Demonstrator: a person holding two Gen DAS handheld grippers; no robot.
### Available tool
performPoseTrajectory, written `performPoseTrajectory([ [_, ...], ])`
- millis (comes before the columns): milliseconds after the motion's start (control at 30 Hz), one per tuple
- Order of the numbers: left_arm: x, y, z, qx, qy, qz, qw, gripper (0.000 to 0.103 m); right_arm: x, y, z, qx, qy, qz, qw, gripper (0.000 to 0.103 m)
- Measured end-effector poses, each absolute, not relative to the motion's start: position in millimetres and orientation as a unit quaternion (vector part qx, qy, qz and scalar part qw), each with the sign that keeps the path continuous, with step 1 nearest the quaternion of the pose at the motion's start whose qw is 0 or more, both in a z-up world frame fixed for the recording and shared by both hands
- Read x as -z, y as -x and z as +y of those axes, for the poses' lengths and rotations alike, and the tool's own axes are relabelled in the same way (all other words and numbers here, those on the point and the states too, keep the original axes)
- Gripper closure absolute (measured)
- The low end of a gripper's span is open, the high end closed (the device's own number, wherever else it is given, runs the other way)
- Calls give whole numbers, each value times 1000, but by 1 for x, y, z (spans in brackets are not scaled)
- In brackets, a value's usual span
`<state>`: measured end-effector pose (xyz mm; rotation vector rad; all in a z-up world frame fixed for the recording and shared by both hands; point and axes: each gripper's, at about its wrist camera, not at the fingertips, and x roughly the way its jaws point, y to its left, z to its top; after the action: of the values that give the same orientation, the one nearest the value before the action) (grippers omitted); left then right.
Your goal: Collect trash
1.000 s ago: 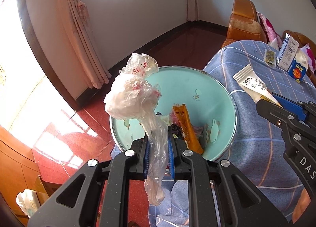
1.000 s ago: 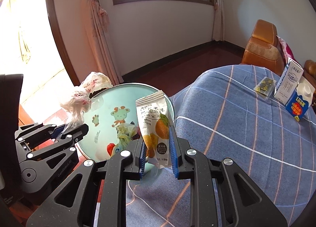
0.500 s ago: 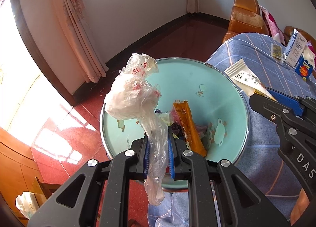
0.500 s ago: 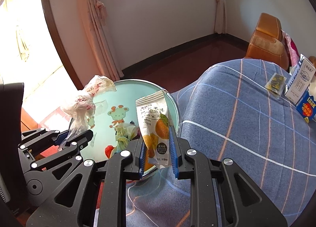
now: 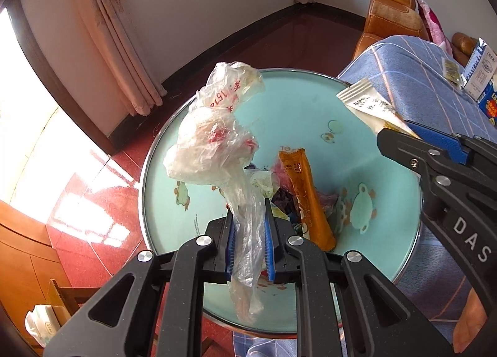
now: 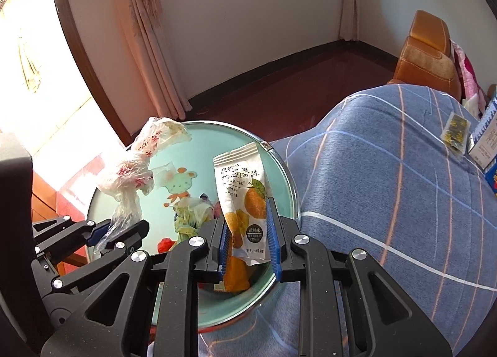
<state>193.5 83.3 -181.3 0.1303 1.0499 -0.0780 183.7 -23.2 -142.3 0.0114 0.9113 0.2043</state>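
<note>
Left gripper [image 5: 250,240] clamped a plastic bag [image 5: 214,145], right gripper [image 6: 248,237] a snack packet [image 6: 243,194]; both tilted downward over the bin [image 5: 313,108].

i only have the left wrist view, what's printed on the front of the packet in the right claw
Observer: The snack packet shows an orange fruit picture under dark text; the right claw is shut on it.
Operator: is it over the bin
Observer: It hangs over the near-right rim of the bin, just beside the blue checked cloth.
Operator: anything in the bin i can't see
Observer: A red crumpled scrap lies low against the wall nearest the left claw, which is shut on the plastic bag.
</note>
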Motion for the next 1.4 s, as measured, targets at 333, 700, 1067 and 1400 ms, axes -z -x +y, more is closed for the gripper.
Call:
performPoseTrajectory([
  [333, 193, -193, 82, 50, -60, 518, 852, 88, 159, -199, -14, -105, -2, 458, 883, 80],
  [700, 182, -193, 93, 15, -54, 505, 861, 43, 153, -199, -23, -114, -33, 447, 887, 67],
  [1067, 156, -162, 113, -63, -58, 470, 879, 22, 123, -159, -54, -66, -71, 387, 917, 29],
  [1400, 121, -106, 125, -94, -47, 410, 906, 6, 106, -96, -58, -60, -76, 351, 931, 10],
])
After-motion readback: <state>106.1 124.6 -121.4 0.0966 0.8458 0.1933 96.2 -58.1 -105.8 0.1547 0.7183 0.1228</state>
